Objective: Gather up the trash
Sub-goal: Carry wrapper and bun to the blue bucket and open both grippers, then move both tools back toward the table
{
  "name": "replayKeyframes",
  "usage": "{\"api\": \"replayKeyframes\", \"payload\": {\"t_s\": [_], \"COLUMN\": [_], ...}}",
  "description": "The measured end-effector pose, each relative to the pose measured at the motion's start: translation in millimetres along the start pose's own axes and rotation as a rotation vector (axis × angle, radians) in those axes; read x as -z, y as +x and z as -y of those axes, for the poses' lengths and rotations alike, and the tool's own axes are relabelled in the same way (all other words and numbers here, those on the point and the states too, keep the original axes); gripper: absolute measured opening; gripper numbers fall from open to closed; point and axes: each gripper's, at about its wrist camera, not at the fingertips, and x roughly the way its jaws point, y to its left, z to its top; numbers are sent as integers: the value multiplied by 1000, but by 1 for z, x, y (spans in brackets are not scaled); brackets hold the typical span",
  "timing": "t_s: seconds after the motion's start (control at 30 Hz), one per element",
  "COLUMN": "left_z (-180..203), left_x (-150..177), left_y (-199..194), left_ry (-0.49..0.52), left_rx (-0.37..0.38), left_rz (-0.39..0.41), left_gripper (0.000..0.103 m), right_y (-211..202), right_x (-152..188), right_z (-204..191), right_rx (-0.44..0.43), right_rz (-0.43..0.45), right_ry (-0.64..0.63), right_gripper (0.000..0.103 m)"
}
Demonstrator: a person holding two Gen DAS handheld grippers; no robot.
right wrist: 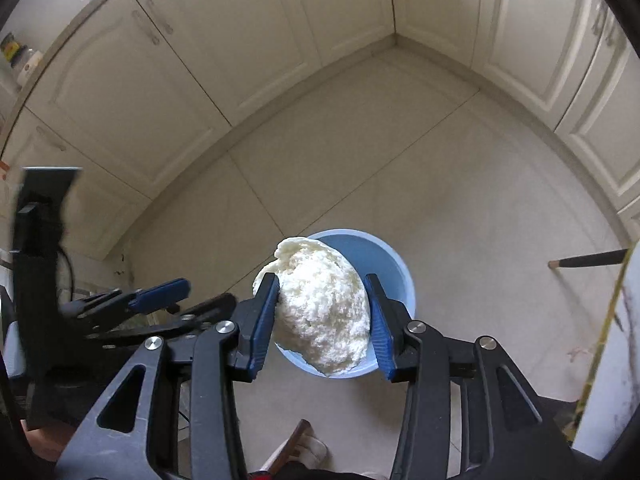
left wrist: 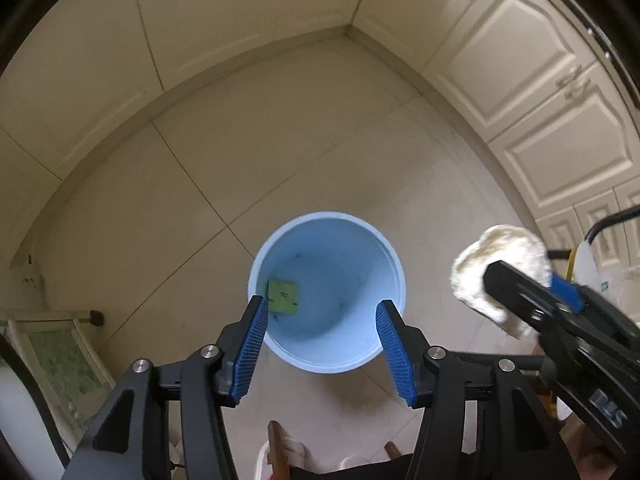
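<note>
Bin: I see a round, smooth pale-blue plastic bucket (left wrist: 362, 354) standing on the glossy beige tiled floor (left wrist: 280, 152), under both grippers.
Inside the bin: a flat yellow-green square scrap (left wrist: 283, 296) lies against the inner wall.
Left gripper (left wrist: 321, 354): my ribbed blue pads (left wrist: 252, 350) are spread wide, holding nothing, above the bin's mouth.
Right gripper (right wrist: 325, 322): clenched on a white, crumbly, dome-shaped lump (right wrist: 320, 308), held over the bin.
Surroundings: cream panelled cabinet doors (right wrist: 132, 92) line the corner.

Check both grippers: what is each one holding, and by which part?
The right gripper clamps a white crumpled lump across its middle, above the blue bin. The left gripper is open and holds nothing.
</note>
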Motion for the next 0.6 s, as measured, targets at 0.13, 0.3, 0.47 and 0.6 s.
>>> {"api": "replayKeyframes", "payload": {"t_s": [0.13,0.3,0.47,0.6], "left_z": [-2,26,57,103], "left_x": [12,28,51,80], "left_y": [-22,-75,-149,-221], "left_ry": [2,28,27,45], "left_rx": [-37,-93,-134,-126], "left_rz": [51,174,366,563], "left_gripper": [53,53,55,58], "right_y": [-1,-44,-137,-219], "right_x": [3,0,4,21], "right_z": [-8,-19,-27,-36], "right_rx": [-1,17,95,168], "right_rz": [10,99,302,477], "right_ry": [-9,-39,-46,-56], "right_gripper": [60,69,88,98]}}
